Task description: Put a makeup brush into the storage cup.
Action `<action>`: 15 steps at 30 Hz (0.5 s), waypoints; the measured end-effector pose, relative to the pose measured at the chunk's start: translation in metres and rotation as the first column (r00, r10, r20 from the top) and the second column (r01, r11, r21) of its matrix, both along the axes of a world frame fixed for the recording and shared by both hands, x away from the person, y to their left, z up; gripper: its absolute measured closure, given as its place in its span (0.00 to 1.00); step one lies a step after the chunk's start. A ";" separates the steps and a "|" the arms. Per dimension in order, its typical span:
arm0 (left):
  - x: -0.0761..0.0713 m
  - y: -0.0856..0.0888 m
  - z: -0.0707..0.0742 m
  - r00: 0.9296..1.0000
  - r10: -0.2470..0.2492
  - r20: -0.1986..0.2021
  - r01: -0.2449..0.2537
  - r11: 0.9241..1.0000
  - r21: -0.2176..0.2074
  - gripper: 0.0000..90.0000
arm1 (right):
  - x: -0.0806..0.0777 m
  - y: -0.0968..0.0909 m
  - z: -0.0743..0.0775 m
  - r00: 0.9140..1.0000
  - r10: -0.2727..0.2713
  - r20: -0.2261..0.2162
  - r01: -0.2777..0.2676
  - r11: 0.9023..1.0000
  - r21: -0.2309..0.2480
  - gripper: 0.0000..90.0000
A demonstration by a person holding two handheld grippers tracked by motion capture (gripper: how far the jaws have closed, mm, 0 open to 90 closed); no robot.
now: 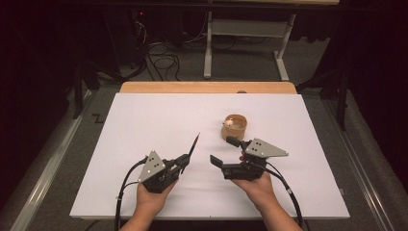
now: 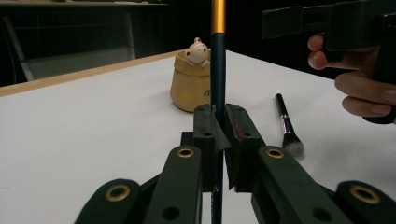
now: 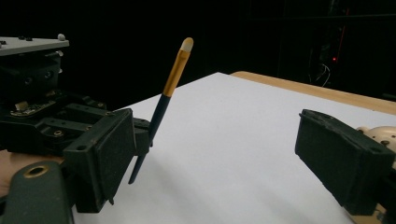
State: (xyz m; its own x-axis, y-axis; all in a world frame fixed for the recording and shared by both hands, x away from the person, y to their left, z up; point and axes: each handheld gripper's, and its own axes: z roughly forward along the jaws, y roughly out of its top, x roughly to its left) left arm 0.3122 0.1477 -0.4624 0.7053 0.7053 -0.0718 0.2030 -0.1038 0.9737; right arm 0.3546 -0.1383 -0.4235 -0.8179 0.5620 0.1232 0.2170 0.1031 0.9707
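A white-topped table [image 1: 144, 125] bears a tan pot [image 1: 234, 126] and a makeup brush [image 2: 288, 126].

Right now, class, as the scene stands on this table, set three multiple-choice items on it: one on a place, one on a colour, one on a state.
1. Where does the tan ceramic pot with a small animal figure stand?
A. On the white table sheet, beyond the right hand-held gripper
B. On the floor
C. Between the left gripper's jaws

2. What colour is the band on the slim dark-handled brush?
A. Red
B. Gold
C. Green

3. How do the jaws of the left hand-held gripper stand?
A. Wide open, with nothing between them
B. Shut on the pot
C. Shut on the slim brush

Key: 1 A, the high view shows it past the right jaws; 2 B, both gripper views show a gold ferrule; 3 C, the pads press its handle.
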 end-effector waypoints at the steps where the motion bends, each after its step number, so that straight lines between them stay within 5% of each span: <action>1: 0.000 -0.001 0.000 1.000 -0.001 0.000 0.001 1.000 0.001 0.93 | -0.001 0.001 -0.001 1.000 0.004 0.001 -0.004 1.000 0.007 0.15; 15: -0.003 -0.007 -0.003 1.000 -0.020 -0.005 0.020 1.000 0.011 0.93 | -0.005 0.002 -0.010 0.998 0.011 -0.054 -0.008 0.998 0.055 0.18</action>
State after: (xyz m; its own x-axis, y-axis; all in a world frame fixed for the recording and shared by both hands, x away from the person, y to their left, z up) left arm 0.3093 0.1407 -0.4656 0.7187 0.6921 -0.0674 0.2052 -0.1185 0.9715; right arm 0.3494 -0.1367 -0.4334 -0.8145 0.5455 0.1977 0.2685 0.0524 0.9619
